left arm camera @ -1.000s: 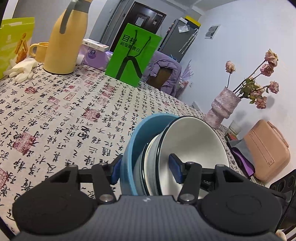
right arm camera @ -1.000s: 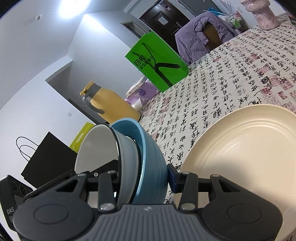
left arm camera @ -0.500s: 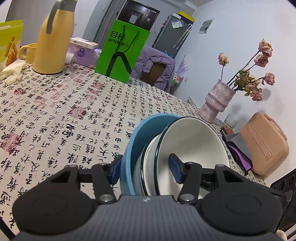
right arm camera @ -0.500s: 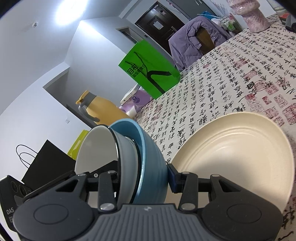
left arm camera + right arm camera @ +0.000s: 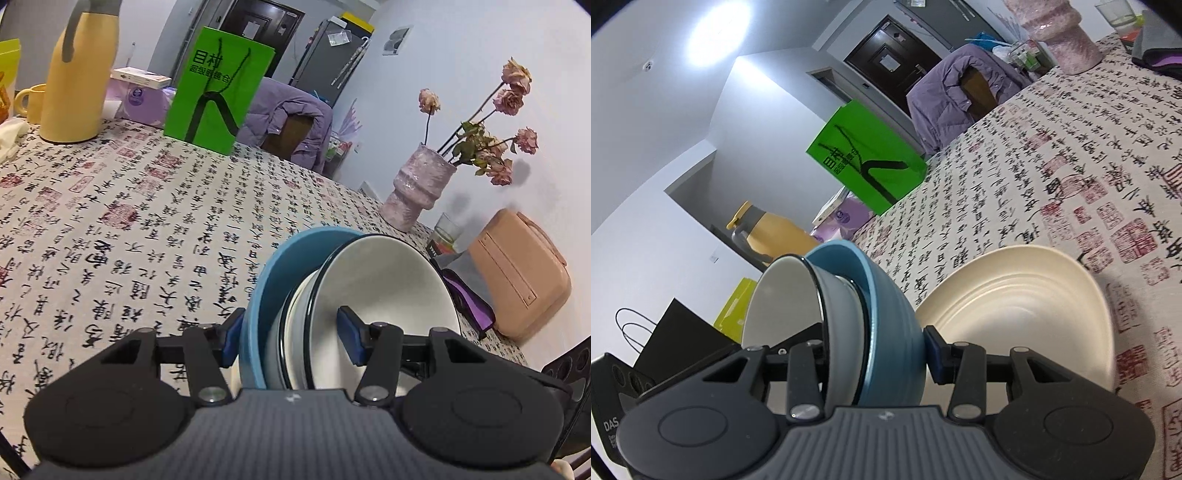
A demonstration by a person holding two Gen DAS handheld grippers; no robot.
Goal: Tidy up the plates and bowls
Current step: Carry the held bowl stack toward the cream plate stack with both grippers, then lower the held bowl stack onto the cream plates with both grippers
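A stack of nested bowls, a blue bowl (image 5: 264, 295) outside and a white black-rimmed bowl (image 5: 384, 284) inside, is held tilted on edge above the table. My left gripper (image 5: 291, 338) is shut on one side of the stack's rims. My right gripper (image 5: 875, 350) is shut on the other side, where the blue bowl (image 5: 886, 317) and the white bowl (image 5: 779, 302) also show. A cream ribbed plate (image 5: 1023, 317) lies on the tablecloth just right of the stack in the right wrist view.
The table has a calligraphy-print cloth (image 5: 140, 221). At its far side stand a yellow thermos (image 5: 77, 70), a yellow mug (image 5: 31, 101), a green paper bag (image 5: 218, 88) and a purple tissue pack (image 5: 142, 99). A pink vase of dried roses (image 5: 417, 188), a glass (image 5: 448, 229) and a pink case (image 5: 517, 280) are at right.
Both grippers with the bowl stack have shifted over the table; the cream plate now appears smaller and farther right of the stack. The grip is unchanged.
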